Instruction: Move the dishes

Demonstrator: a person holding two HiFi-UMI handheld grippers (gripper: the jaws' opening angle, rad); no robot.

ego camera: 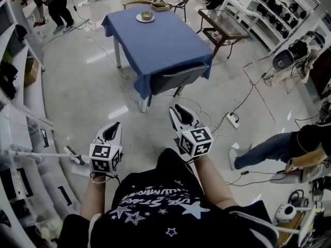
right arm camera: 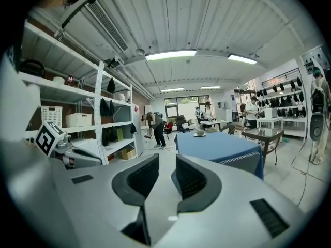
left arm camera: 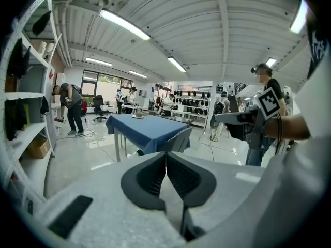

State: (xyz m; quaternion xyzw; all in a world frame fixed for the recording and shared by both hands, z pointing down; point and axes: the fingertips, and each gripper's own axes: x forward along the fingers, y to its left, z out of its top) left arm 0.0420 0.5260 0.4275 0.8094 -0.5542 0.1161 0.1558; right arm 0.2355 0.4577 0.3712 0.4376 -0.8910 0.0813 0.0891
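Note:
A small bowl on a white plate [ego camera: 147,16] sits at the far end of the blue-clothed table [ego camera: 155,45], with a tan tray [ego camera: 161,6] just beyond it. The same plate [left arm camera: 138,115] shows small and far off in the left gripper view, and the plate [right arm camera: 199,134] also shows in the right gripper view. Both grippers are held close to my body, well short of the table. My left gripper [ego camera: 111,132] [left arm camera: 166,154] is shut and empty, its jaws meeting at the tips. My right gripper [ego camera: 182,112] [right arm camera: 167,156] is open by a narrow gap, holding nothing.
A dark chair [ego camera: 173,79] is tucked in at the table's near side. A power strip [ego camera: 232,120] and cables lie on the floor to the right. White shelving [ego camera: 15,138] lines the left. A glass side table [ego camera: 222,25] stands at the far right. A seated person's leg [ego camera: 264,149] reaches in from the right.

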